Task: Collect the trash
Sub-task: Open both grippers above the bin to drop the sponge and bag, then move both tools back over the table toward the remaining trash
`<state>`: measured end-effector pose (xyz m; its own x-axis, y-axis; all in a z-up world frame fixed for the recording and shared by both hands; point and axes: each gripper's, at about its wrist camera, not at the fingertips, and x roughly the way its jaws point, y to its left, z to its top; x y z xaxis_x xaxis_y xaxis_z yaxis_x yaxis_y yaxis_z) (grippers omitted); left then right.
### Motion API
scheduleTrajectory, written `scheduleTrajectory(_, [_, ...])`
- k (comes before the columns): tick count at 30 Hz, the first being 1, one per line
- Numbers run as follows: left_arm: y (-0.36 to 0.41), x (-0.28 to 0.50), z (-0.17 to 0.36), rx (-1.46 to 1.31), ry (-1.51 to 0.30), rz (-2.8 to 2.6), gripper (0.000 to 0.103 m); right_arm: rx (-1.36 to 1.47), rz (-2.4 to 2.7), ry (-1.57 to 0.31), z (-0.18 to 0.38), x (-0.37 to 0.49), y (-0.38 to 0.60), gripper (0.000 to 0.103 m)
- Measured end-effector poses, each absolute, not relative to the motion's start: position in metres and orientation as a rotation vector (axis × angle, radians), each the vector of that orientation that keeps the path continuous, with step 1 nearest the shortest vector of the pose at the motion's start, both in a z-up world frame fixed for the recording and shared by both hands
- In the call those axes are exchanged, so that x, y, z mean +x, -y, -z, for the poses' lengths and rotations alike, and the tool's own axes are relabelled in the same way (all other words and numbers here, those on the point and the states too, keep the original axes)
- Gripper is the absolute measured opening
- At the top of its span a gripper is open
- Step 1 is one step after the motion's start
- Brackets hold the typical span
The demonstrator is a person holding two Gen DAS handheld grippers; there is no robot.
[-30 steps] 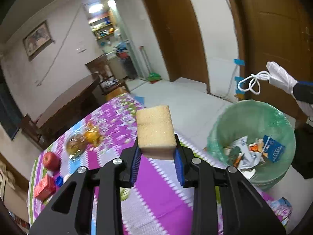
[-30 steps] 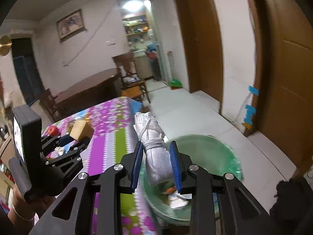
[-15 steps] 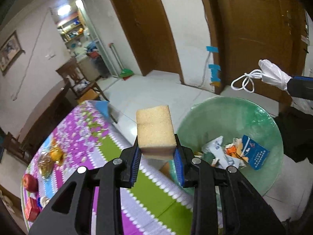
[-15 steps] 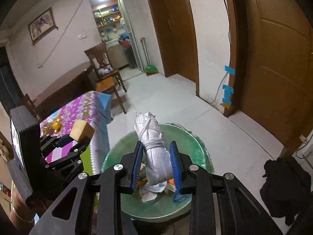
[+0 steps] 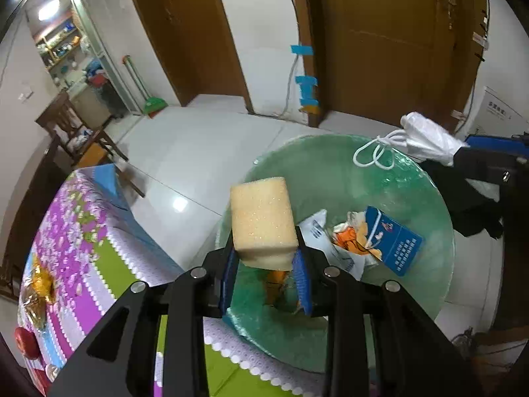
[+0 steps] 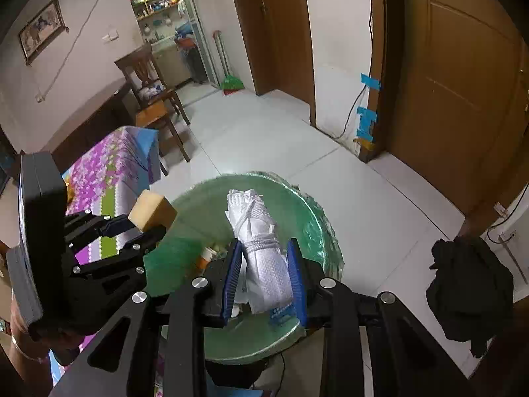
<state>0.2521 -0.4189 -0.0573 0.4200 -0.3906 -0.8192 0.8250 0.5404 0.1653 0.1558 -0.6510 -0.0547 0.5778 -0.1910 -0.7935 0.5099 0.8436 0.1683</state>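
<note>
My left gripper (image 5: 266, 266) is shut on a yellow sponge (image 5: 261, 220), held over the near rim of a green-lined trash bin (image 5: 330, 165). The bin holds a blue carton (image 5: 395, 244) and crumpled wrappers. My right gripper (image 6: 263, 276) is shut on a rolled white cloth bundle tied with cord (image 6: 261, 248), above the same bin (image 6: 317, 225). In the right wrist view the left gripper (image 6: 145, 223) and its sponge (image 6: 150, 210) hang at the bin's left rim. In the left wrist view the white bundle (image 5: 426, 139) with its cord loops hangs over the bin's far rim.
A table with a purple and green flowered cloth (image 5: 82, 231) stands left of the bin, with an apple (image 5: 24, 342) and wrapped fruit (image 5: 38, 284) on it. A wooden chair (image 6: 152, 99), brown doors (image 6: 463, 82) and a dark garment (image 6: 469, 284) on the tiled floor surround the spot.
Both grippers have swung from above the table toward the bin and tilted downward. The sponge and the white bundle now hang over the bin's opening, still gripped.
</note>
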Motion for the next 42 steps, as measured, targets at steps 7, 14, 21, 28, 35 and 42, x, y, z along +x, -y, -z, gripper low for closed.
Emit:
scheduleTrajectory(7, [0.421,0.261,0.064,0.604,-0.885,0.858,0.029,0.388,0.423,-0.931,0.067,0.166,0.643,0.03])
scheduleTrajectory(14, [0.417,0.261,0.069,0.616,-0.896,0.828,0.067,0.438,0.338,-0.949,0.078,0.175,0.637,0.044])
scheduleTrajectory(21, [0.406,0.257,0.06,0.609,-0.844,0.793,0.067,0.428,0.376,-0.937,0.079,0.171,0.638,0.044])
scheduleTrajectory(28, [0.403,0.251,0.059,0.616,-0.827,0.78,0.067,0.412,0.375,-0.93,0.073,0.165,0.636,0.044])
scheduleTrajectory(35, [0.4,0.247,0.054,0.624,-0.802,0.775,0.067,0.386,0.383,-0.935,0.07,0.162,0.63,0.044])
scheduleTrajectory(42, [0.387,0.239,0.049,0.603,-0.726,0.696,0.067,0.373,0.407,-0.914,0.072,0.158,0.625,0.046])
